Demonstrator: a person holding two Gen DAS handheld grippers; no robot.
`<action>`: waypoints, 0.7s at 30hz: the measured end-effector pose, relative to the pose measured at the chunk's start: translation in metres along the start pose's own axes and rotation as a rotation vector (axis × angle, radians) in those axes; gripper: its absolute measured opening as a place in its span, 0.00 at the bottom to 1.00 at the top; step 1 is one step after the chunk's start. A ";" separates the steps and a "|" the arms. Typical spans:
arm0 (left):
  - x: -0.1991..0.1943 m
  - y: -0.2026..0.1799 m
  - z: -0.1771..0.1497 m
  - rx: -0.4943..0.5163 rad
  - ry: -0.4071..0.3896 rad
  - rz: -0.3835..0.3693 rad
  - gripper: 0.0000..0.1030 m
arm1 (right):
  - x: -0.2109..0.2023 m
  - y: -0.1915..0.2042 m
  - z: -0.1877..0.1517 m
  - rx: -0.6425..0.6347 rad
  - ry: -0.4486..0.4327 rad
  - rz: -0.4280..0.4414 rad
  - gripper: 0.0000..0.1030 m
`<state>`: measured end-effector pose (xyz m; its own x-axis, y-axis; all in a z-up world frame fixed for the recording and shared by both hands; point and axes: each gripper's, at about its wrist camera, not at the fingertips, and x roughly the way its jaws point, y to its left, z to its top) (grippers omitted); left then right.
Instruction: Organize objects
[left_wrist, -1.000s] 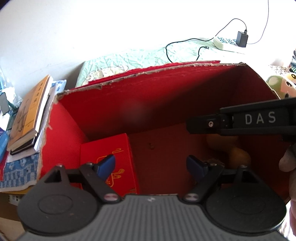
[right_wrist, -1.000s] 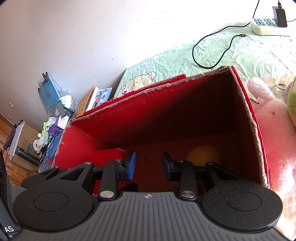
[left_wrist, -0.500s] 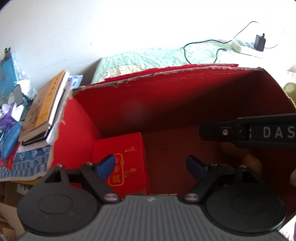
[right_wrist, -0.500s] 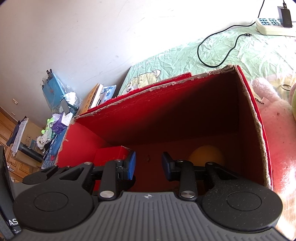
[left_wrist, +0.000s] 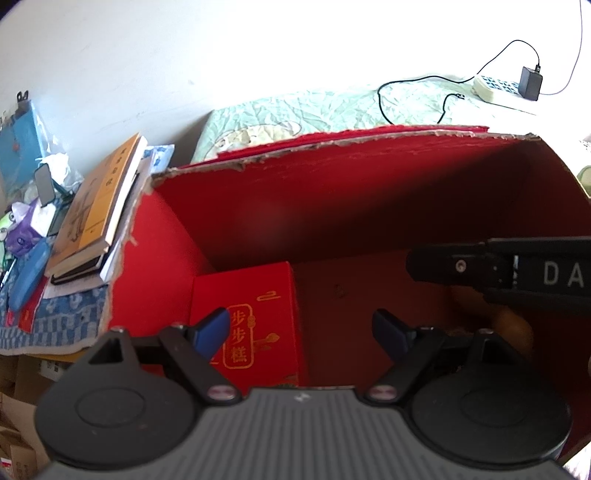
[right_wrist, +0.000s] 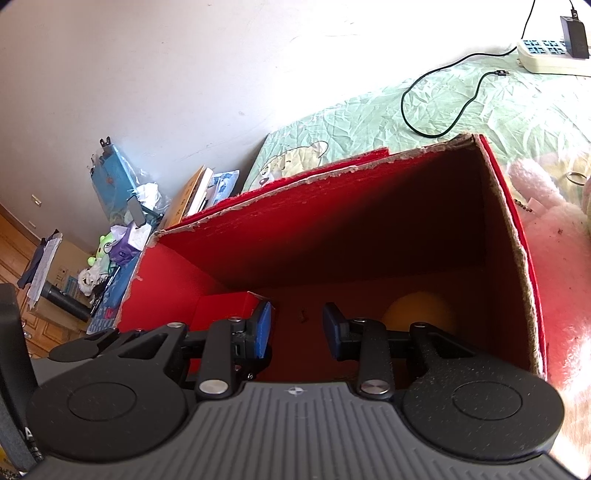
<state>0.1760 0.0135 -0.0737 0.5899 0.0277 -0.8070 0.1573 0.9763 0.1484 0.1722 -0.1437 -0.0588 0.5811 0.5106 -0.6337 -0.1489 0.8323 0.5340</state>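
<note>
Swinging a little to one side, the left gripper's (left_wrist: 299, 330) view now takes in more of the cluttered side surface with its stack of books (left_wrist: 94, 206), while the right gripper (right_wrist: 297, 330) hangs where it was. Both point down into the open red cardboard box (left_wrist: 332, 192) on the bed (right_wrist: 461, 107). Inside, a small red gift box with gold characters (left_wrist: 255, 317) stands in the near left corner of the floor, its long side running away from the onlooker, directly below and just ahead of the left fingers (left_wrist: 212, 328); a rounded orange object (right_wrist: 421, 314), too shadowed to name, sits at the far right, ahead of the right hand's right-side finger. Left fingers stand wide apart and empty; right fingers are about half spread, nothing between them. The left hand is the nearer to the gift box, the right to the orange thing; each would need to drop deeper to reach.
</note>
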 end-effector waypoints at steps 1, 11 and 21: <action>0.000 0.000 0.000 0.007 -0.004 -0.001 0.84 | 0.000 0.000 0.000 0.005 0.001 -0.005 0.34; -0.001 -0.003 0.000 0.054 -0.013 -0.029 0.86 | 0.001 -0.001 0.000 0.016 0.012 -0.014 0.34; -0.003 -0.003 -0.001 0.062 -0.033 -0.044 0.88 | -0.001 -0.001 -0.001 0.022 -0.011 -0.035 0.34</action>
<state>0.1731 0.0107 -0.0728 0.6068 -0.0235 -0.7945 0.2320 0.9613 0.1488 0.1711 -0.1445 -0.0597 0.5947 0.4788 -0.6458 -0.1111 0.8445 0.5238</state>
